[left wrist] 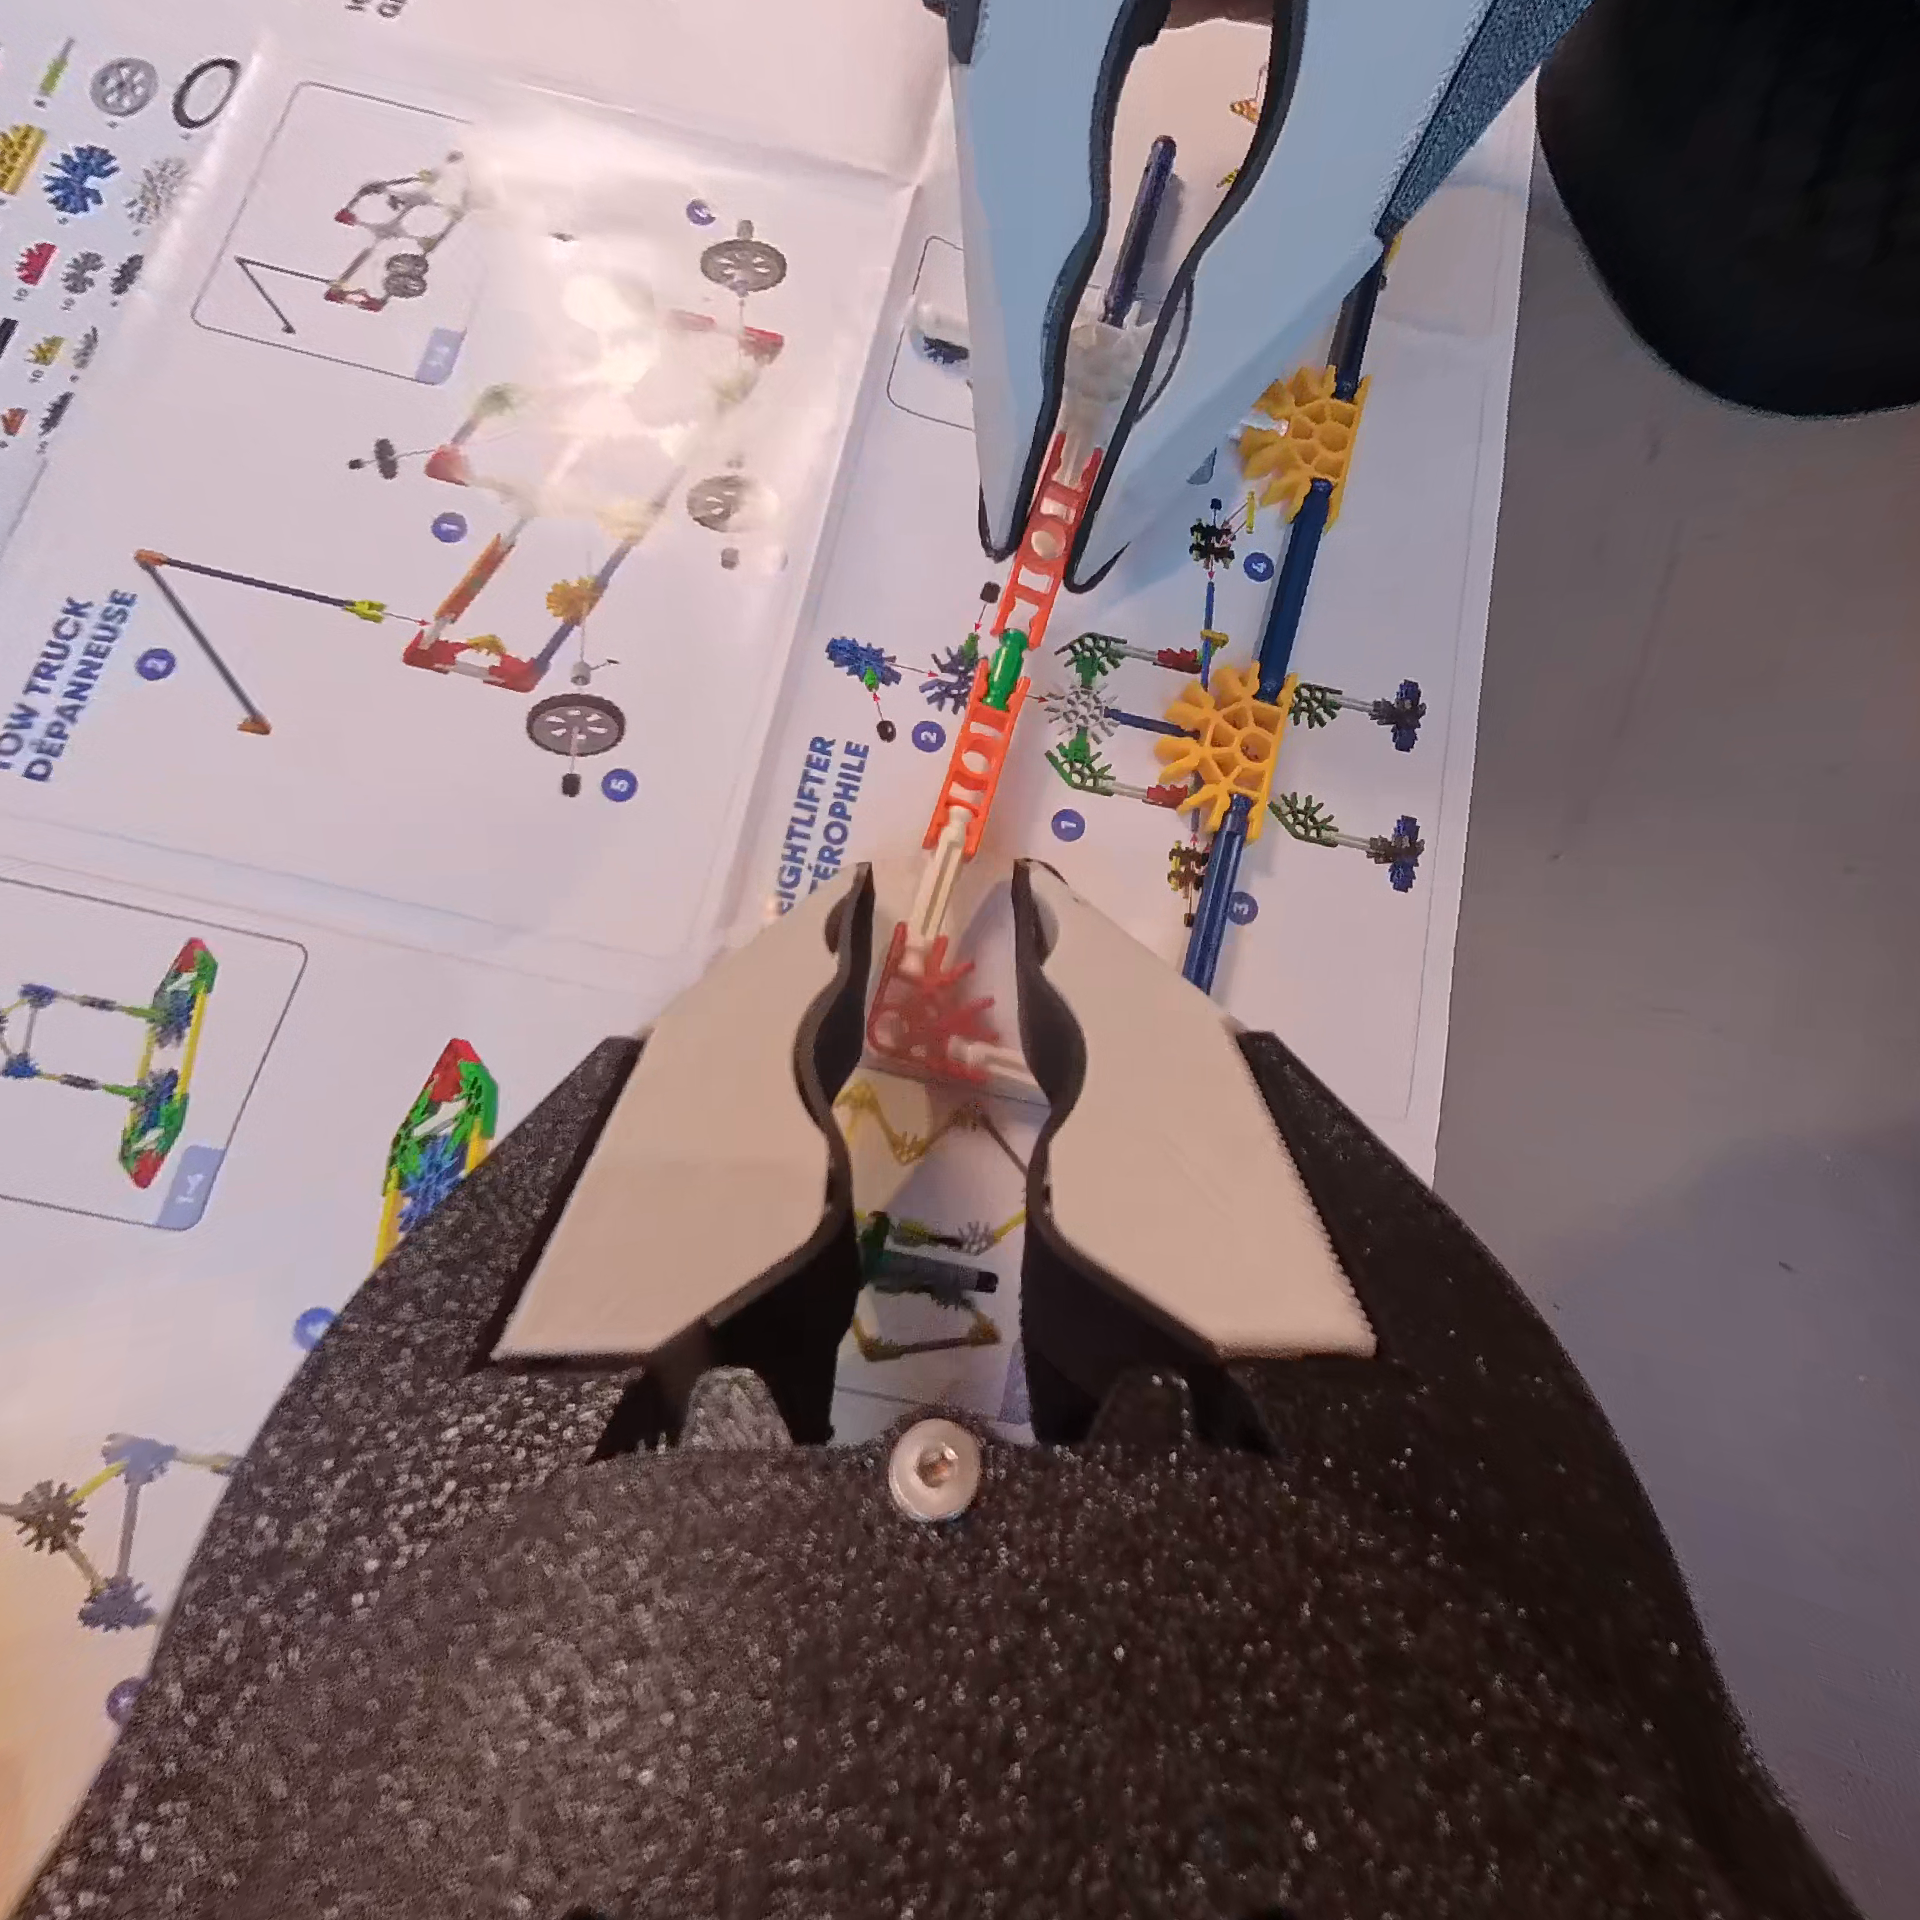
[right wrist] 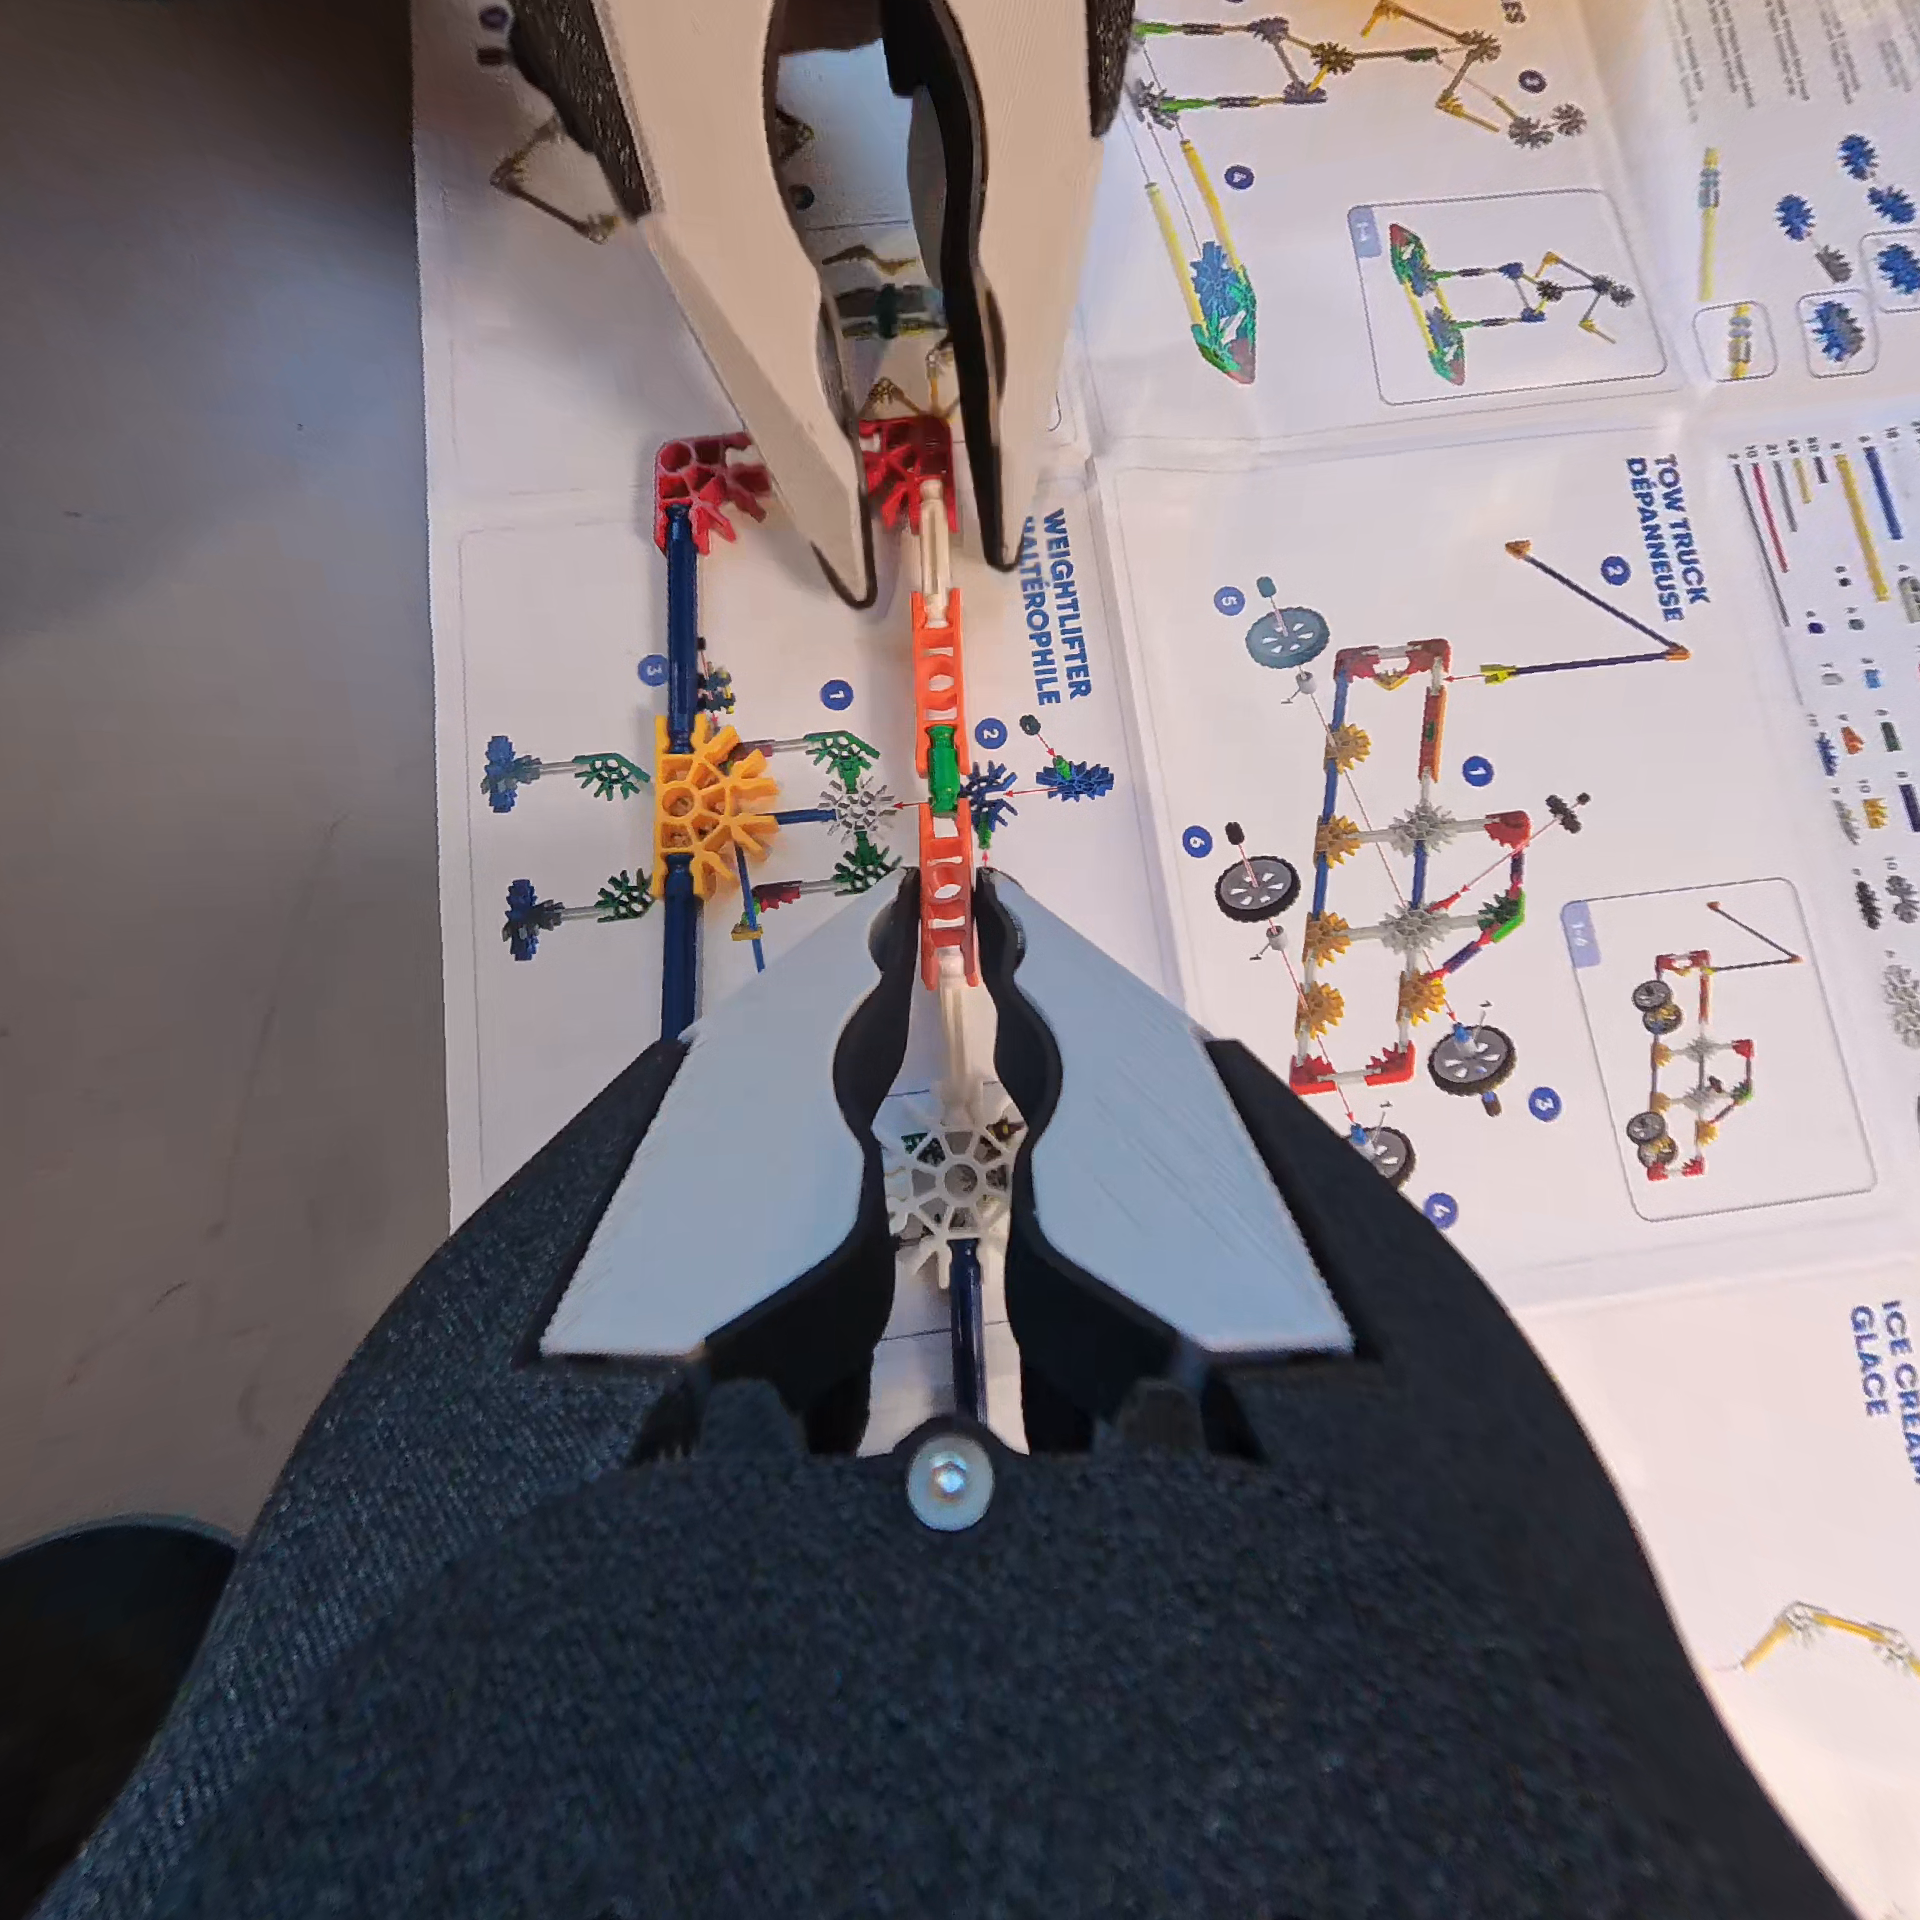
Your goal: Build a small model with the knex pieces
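A straight toy chain lies over an instruction sheet [left wrist: 644, 862]: red connector [left wrist: 930, 1023], white rod, two orange connectors [left wrist: 977, 769] joined by a green rod [left wrist: 1006, 670], white rod, white snowflake connector [right wrist: 951, 1174], dark blue rod. My left gripper [left wrist: 943, 878] is closed around the red connector end, which shows in the right wrist view too [right wrist: 904, 457]. My right gripper [right wrist: 945, 883] is shut on the far orange connector [right wrist: 943, 920], with the snowflake connector in the hollow of its fingers. The two grippers face each other along the chain.
A second assembly, a dark blue rod [right wrist: 681, 613] with yellow connectors [right wrist: 707, 805] [left wrist: 1231, 738] and a red connector [right wrist: 707, 488], lies on the sheet beside the chain. The sheet rests on a grey table [right wrist: 208, 935]. A dark object [left wrist: 1745, 208] stands near the sheet's edge. About 7 centimetres separates my left fingertips from my right.
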The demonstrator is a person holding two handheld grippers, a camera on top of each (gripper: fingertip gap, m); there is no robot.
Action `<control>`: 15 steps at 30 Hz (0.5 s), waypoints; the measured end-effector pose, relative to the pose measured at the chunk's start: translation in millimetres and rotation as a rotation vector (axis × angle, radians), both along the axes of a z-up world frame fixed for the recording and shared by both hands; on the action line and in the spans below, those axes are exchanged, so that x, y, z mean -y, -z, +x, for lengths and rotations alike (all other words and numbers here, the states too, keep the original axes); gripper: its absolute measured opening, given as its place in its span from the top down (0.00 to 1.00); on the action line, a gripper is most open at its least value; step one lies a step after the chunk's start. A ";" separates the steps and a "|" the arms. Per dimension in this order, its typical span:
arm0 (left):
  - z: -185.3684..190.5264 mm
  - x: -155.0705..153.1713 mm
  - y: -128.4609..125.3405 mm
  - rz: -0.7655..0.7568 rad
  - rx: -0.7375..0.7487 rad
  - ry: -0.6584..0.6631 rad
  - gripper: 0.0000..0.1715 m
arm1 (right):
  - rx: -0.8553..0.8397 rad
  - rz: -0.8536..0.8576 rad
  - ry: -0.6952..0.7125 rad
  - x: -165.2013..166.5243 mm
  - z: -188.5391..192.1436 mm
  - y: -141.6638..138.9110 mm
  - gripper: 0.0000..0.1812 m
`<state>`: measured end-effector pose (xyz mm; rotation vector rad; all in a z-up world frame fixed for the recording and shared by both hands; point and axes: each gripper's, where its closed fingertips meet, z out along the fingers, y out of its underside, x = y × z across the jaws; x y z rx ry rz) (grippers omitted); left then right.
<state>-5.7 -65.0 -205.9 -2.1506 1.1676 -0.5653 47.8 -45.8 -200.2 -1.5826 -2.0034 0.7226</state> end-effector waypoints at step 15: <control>-18.9 -0.6 0.8 -0.126 0.056 -0.076 0.98 | -0.030 0.005 0.083 -20.7 6.7 -7.3 0.95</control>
